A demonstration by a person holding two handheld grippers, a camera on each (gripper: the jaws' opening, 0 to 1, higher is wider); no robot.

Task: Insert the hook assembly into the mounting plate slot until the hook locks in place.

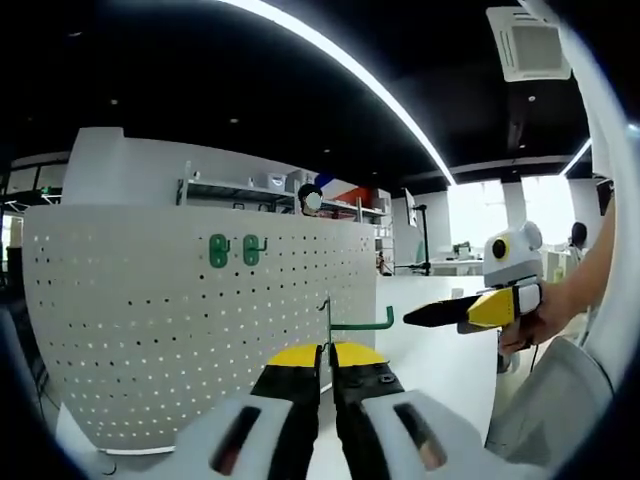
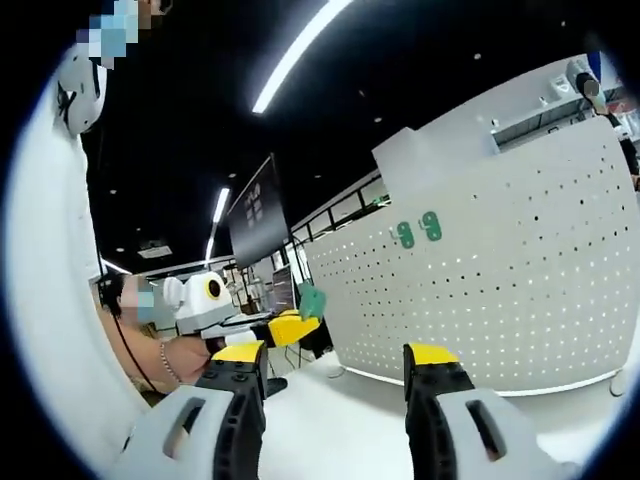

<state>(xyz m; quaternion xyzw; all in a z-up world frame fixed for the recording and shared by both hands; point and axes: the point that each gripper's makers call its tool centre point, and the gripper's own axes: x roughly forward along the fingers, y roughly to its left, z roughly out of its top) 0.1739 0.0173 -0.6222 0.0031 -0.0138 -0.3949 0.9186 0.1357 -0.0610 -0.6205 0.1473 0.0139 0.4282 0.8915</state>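
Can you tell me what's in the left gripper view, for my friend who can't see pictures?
The left gripper, with black jaws and yellow tips, is shut on a green hook and holds it up in front of a white pegboard full of little holes. Two more green hooks already hang near the board's top, and the right gripper pokes in from the right, held by a hand.

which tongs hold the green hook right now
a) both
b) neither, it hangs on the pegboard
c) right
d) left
d) In the left gripper view the left tongs are closed on the stem of the green hook in front of the pegboard. In the right gripper view the right tongs stand wide open with nothing between them.
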